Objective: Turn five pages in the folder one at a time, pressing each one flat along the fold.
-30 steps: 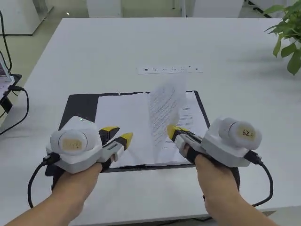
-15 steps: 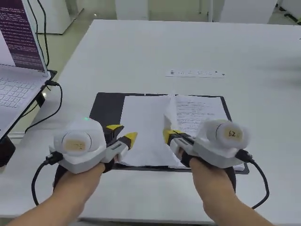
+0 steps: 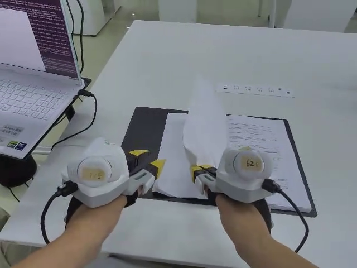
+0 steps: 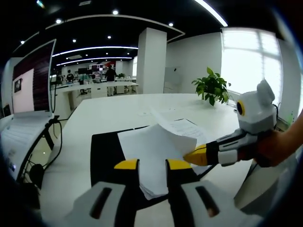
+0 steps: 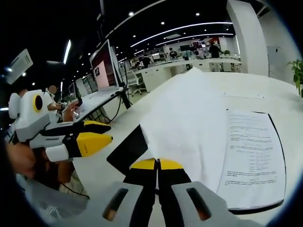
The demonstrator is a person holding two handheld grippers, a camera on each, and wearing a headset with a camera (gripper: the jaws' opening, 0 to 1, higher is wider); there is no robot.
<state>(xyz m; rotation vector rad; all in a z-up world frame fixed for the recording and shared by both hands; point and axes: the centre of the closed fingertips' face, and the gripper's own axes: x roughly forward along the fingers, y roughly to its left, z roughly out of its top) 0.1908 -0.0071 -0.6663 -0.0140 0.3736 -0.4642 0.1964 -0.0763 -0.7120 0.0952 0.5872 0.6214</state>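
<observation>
Your right gripper [image 3: 196, 171] has its jaws closed on the lower edge of one page [image 3: 204, 125]. You hold this page lifted, standing above the fold of the folder [image 3: 146, 127], so that it can swing over to the left side. The folder lies open on the white table [image 3: 234, 50], just in front of you. Your left gripper [image 3: 148, 159] hovers with its jaws apart and holds nothing, near the lower edge of the left pile. I judge it is placed there to press the page flat along the fold.
</observation>
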